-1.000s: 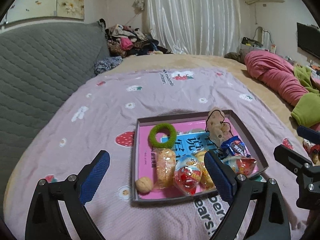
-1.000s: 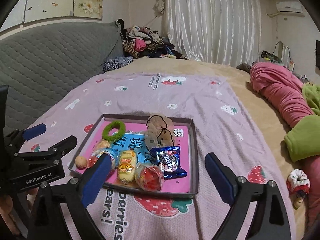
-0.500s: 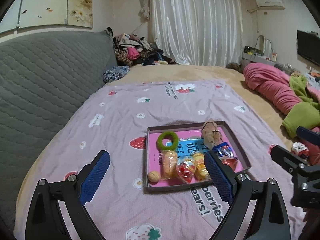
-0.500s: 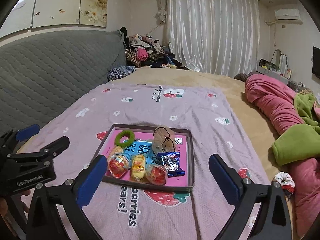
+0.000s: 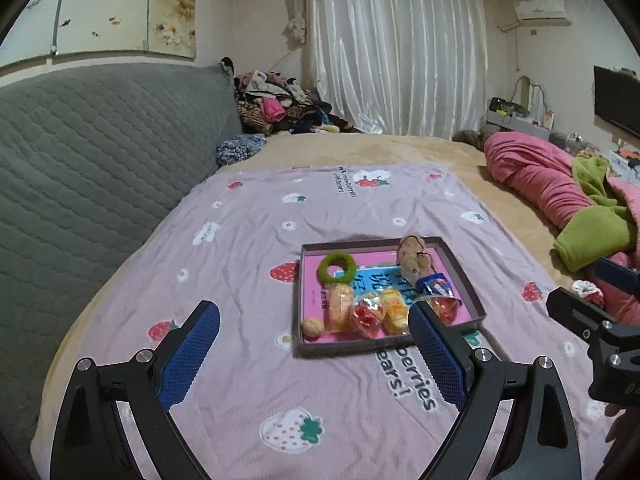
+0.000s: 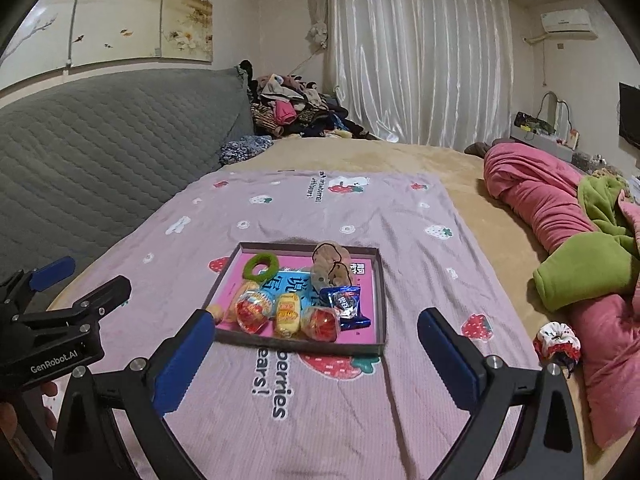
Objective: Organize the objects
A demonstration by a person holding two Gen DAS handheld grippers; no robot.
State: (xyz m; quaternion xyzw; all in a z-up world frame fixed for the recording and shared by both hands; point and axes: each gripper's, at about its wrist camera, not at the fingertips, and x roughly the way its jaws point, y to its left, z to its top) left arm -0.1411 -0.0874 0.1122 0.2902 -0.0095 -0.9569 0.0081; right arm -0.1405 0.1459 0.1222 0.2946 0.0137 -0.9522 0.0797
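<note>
Both tools, left tool (image 5: 314, 334) and right tool (image 6: 314, 338), have retreated from the tray (image 6: 304, 347) ahead, jaws spread, empty. Sorting appears finished; next move, if any: withdrawal.

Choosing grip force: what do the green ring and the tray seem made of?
Green ring: probably soft felt or plush, since its surface is matte and fuzzy. Tray: likely stiff cardboard, with thin, straight, dull grey-brown walls and a glossy pink printed floor.

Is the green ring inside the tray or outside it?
Inside. The green ring lies flat in the tray, near its far left corner.
</note>
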